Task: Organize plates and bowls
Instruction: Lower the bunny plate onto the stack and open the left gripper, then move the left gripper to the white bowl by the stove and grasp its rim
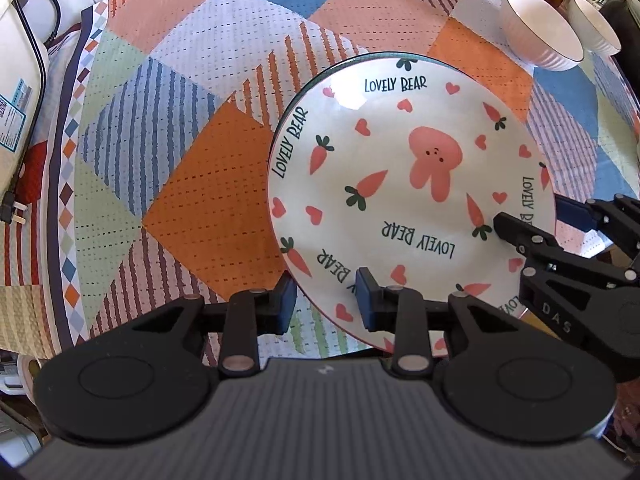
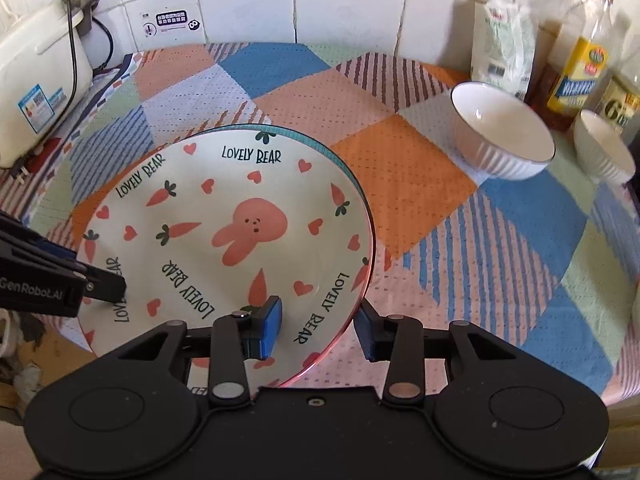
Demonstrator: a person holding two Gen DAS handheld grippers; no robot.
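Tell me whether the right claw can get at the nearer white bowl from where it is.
Probably yes: the right claw straddles the plate rim without pinching, and only bare tablecloth lies between it and the nearer bowl.

Both views are bright and evenly lit, with daylight-like light falling from the far side of the worktop (image 2: 420, 184). Soft white glare sits on the far inner slope of the plate (image 1: 400, 200) and a small highlight glints inside the nearer bowl (image 2: 500, 128). Shadows are faint: the bowl throws a short pale one toward the worktop's near edge, and the plate darkens the cloth along its left rim. Fisheye distortion is strong (the wall tiles (image 2: 320, 0) bow in arcs, and the worktop's edges curl), with black vignetting in the right wrist view's corners. The centre is sharp; the bottles (image 2: 576, 68) at the far right corner look soft and washed out.
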